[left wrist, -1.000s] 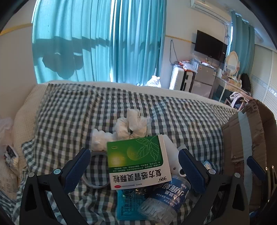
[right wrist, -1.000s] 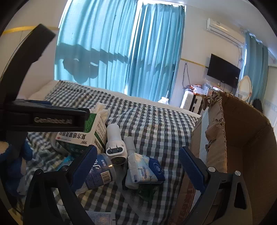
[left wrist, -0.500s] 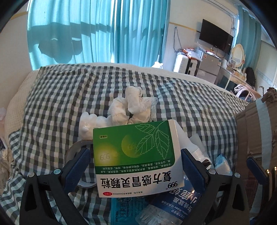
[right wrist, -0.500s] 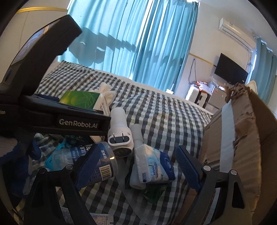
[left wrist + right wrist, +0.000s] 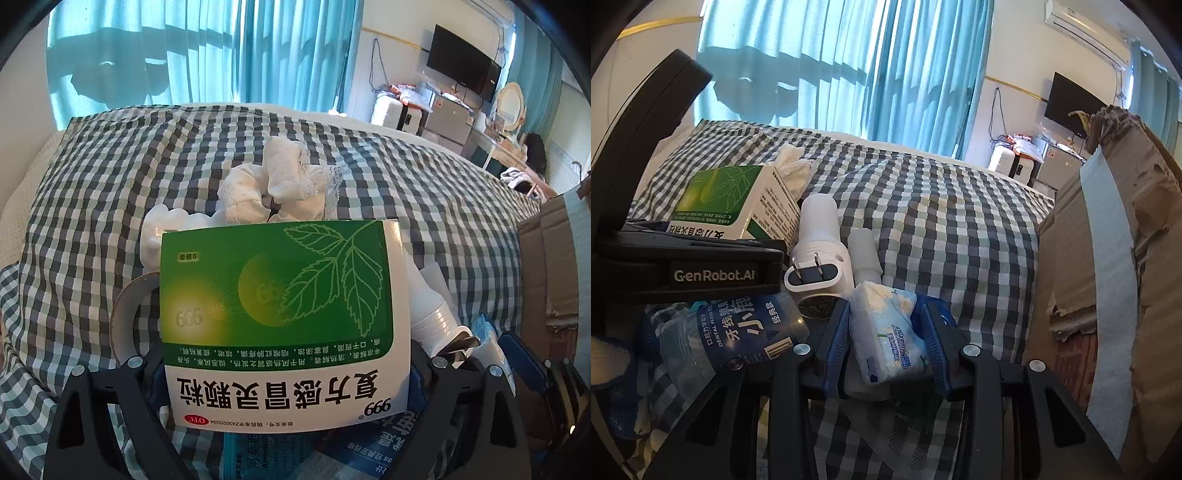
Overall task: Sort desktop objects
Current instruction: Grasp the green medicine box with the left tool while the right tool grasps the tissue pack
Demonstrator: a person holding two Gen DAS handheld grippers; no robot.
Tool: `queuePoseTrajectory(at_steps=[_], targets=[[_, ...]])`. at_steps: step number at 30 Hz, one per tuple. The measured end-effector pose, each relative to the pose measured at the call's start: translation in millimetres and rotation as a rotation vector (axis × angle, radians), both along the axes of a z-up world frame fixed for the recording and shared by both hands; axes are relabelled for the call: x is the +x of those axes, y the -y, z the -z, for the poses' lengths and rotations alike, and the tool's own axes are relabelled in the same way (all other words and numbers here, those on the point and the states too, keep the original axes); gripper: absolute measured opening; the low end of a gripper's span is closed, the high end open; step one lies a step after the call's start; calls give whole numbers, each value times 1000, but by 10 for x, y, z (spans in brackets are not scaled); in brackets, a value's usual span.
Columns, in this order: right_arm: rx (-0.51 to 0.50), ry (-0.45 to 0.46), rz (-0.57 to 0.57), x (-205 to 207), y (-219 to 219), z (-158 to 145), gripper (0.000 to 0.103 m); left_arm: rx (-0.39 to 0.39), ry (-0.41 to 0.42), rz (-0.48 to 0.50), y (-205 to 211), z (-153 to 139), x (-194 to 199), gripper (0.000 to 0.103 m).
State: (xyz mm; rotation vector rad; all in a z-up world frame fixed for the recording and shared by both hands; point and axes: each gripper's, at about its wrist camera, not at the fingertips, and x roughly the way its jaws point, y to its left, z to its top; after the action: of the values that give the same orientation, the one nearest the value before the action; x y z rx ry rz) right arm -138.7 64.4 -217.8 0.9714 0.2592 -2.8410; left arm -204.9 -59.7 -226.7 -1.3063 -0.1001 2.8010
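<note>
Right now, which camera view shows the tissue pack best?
The right wrist view: the tissue pack sits centred between the closing right gripper, printed wrapper facing the camera. The left wrist view shows only a blue-white sliver past the green medicine box.

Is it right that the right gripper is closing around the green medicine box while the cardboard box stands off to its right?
Not quite. The right wrist view shows the right gripper closing around the tissue pack, not the green medicine box, which lies further left. The cardboard box does stand to its right.
</note>
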Motion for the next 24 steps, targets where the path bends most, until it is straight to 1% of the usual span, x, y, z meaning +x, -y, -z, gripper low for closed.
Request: queuePoseTrajectory(at_steps=[3, 5, 9, 12, 17, 19, 24], targets=[[-34, -14, -1, 28, -61, -33, 32, -6, -18, 8, 2, -15, 46, 93], [-50, -17, 3, 49, -79, -43, 30, -11, -32, 13, -14, -41, 86, 93], [-77, -41, 8, 123, -98, -94, 27, -7, -65, 17, -16, -164, 137, 93], [-91, -63, -4, 172, -116, -196, 24, 0, -89, 17, 21, -268, 180, 93], [-125, -96, -26, 234, -126, -370, 22, -13, -137, 7, 48, -470, 298, 93], [-127, -112, -34, 287, -117, -441, 22, -28, -158, -4, 59, -568, 333, 93], [-147, -145, -62, 398, -59, -642, 22, -34, -200, -22, 164, -768, 494, 93]])
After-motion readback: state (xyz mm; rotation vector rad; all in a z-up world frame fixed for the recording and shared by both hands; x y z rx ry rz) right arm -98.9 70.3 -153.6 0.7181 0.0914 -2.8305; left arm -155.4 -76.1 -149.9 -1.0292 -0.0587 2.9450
